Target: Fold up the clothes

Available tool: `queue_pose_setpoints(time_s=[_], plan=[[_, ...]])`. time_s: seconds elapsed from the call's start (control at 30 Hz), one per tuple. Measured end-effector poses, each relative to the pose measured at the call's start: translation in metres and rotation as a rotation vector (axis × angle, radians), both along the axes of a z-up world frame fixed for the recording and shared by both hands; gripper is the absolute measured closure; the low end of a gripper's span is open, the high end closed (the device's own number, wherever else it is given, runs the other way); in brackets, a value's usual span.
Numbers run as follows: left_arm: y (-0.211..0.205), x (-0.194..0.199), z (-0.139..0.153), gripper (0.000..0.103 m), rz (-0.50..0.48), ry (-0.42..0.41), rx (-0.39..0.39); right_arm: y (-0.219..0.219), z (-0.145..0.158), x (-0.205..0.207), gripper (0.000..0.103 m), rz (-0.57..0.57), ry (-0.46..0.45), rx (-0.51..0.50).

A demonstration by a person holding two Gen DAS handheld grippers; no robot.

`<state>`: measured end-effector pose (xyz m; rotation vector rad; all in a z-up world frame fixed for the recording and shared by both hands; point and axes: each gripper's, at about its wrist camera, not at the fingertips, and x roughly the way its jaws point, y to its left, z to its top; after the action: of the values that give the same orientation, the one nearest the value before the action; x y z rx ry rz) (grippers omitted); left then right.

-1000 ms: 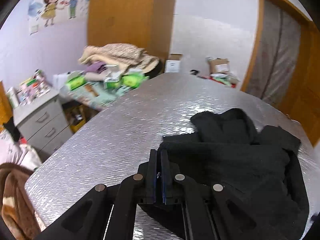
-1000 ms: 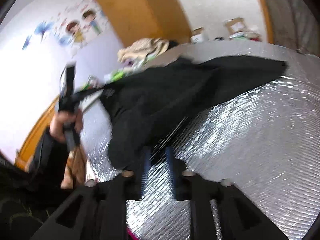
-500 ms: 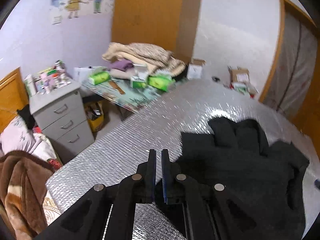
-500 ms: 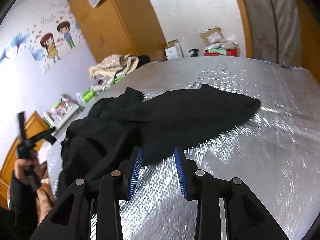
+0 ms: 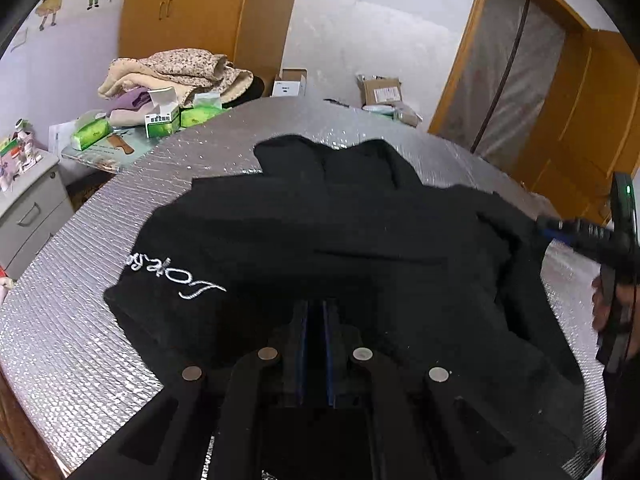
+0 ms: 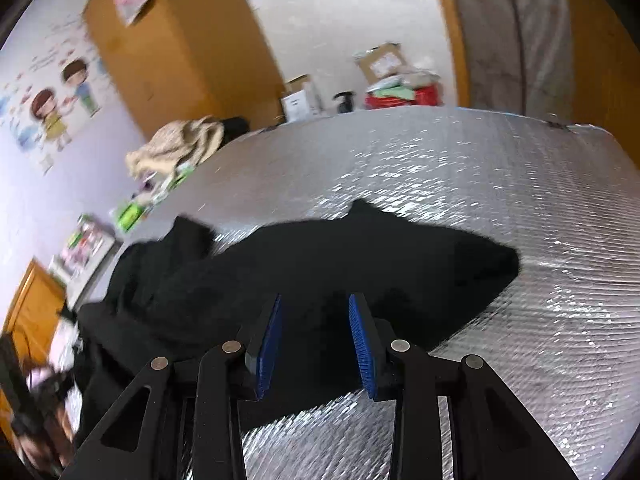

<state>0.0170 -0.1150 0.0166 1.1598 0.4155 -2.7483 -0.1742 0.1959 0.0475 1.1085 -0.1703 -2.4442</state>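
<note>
Black sweatshirt (image 5: 360, 240) lies crumpled on silver bench (image 5: 80, 320). Left gripper (image 5: 315, 308) fingers nearly closed over its near edge, gripping nothing visible. Right gripper (image 6: 314, 308) fingers parted above cloth, just widened.

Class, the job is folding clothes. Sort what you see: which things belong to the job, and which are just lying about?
Belongs to the job:
black garment
left gripper
right gripper
silver table

Lying about:
beige blanket pile
green tissue packs
cardboard boxes
grey drawers

Black hand-held gripper (image 6: 314, 308) linkage arms, silver round rivets, blue ribbed pads (image 6: 267, 344).
</note>
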Motion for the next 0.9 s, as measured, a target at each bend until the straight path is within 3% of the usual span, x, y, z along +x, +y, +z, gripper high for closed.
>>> queue_pose_setpoints(time_s=[0.27, 0.53, 0.63, 0.8, 0.9], plan=[[0.002, 0.008, -0.001, 0.097, 0.003, -0.005, -0.004, -0.013, -0.034, 0.003, 0.067, 0.035, -0.046, 0.22], [0.002, 0.008, -0.003, 0.097, -0.003, -0.006, -0.009, 0.029, -0.03, 0.049, 0.066, -0.034, -0.09, 0.268], [0.001, 0.011, -0.001, 0.097, -0.002, -0.001, -0.005, 0.054, -0.035, 0.056, 0.065, -0.093, -0.117, 0.239], [-0.003, 0.019, 0.003, 0.097, 0.028, 0.018, -0.014, 0.077, -0.029, 0.047, 0.065, -0.171, -0.135, 0.031], [-0.005, 0.02, 0.002, 0.097, 0.041, 0.016, -0.013, 0.074, -0.032, 0.028, 0.064, -0.218, -0.149, -0.017]])
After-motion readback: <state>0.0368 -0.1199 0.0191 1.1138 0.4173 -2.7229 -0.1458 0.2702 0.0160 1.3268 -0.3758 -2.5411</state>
